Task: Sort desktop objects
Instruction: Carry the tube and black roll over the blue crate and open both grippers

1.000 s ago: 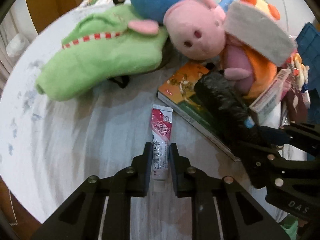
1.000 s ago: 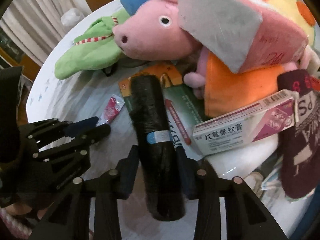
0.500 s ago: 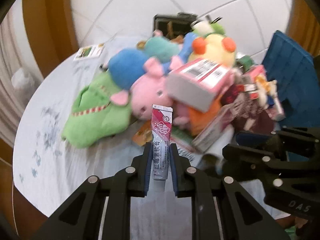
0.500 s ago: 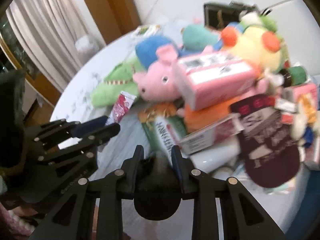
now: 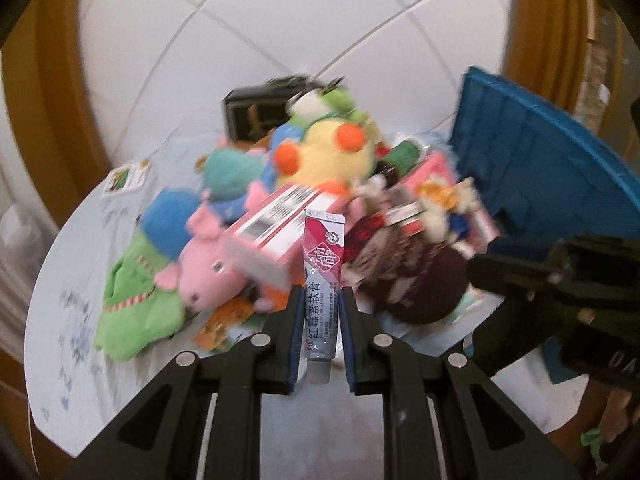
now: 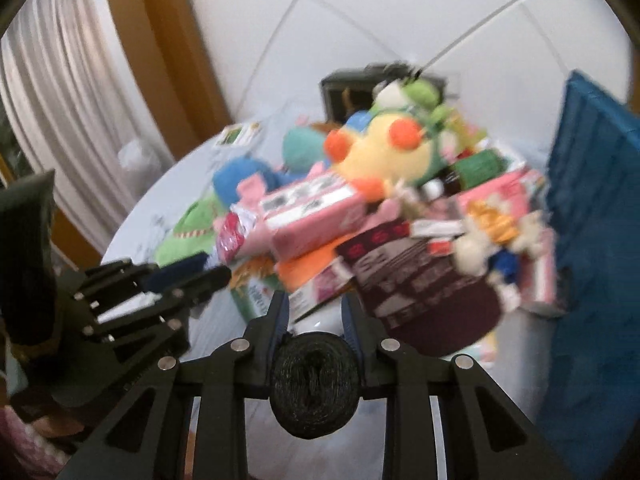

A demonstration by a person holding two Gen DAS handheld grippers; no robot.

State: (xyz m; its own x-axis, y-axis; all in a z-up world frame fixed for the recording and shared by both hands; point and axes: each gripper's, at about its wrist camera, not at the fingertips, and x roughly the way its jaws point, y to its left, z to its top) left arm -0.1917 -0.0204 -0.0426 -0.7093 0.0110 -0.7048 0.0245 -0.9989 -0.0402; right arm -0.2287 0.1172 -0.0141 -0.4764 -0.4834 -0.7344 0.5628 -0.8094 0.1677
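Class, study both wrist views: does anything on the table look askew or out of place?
Yes. A pink box lies tilted on the pink pig plush instead of on the table, amid a jumbled heap of toys and packets beside the blue crate.

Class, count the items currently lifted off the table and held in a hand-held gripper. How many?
2. An ointment tube is pinched upright in the left hand-held gripper; a black roll is clamped end-on in the right hand-held gripper. Everything else stays piled on the table.
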